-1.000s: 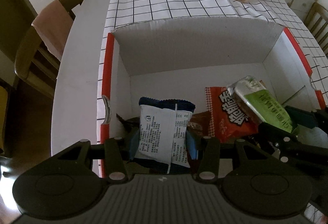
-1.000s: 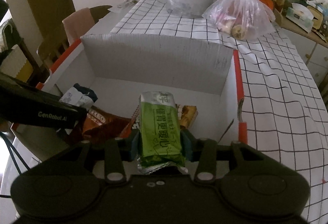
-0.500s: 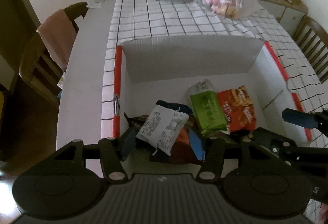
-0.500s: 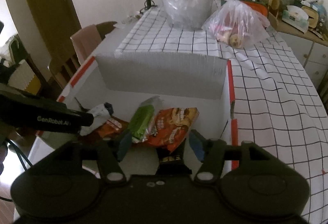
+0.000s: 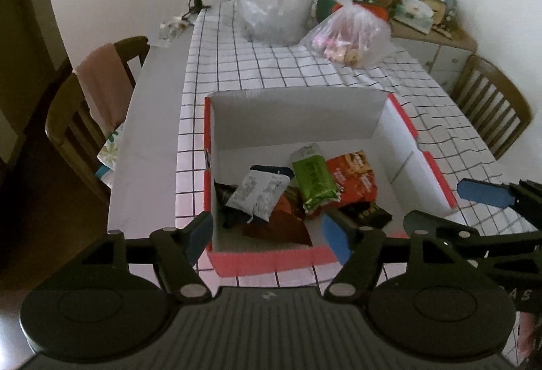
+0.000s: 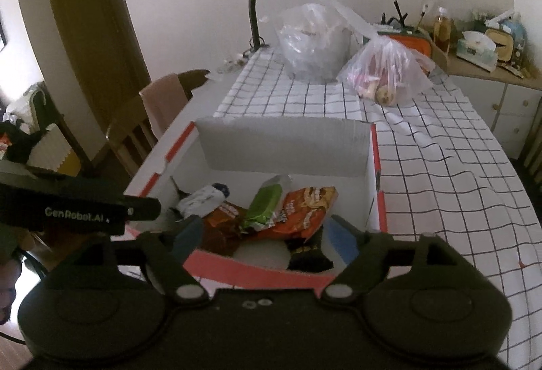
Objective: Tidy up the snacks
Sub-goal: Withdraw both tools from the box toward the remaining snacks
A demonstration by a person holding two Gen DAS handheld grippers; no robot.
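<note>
Left wrist view has the left gripper (image 5: 266,236) spread wide with nothing in it, hanging just above the near red-taped edge of the white cardboard box (image 5: 294,119). The snacks lie ahead and below it: a white-and-blue crinkled packet (image 5: 259,193) nearest, its long axis angled away to the right, touching a green foil bar (image 5: 313,178) and an orange-red crisp bag (image 5: 352,177). The right gripper (image 6: 266,239) is equally wide and empty, closer to the orange bag. Two clear plastic bags (image 5: 349,38) sit well beyond. To my eye the box walls are the only obstacle.
</note>
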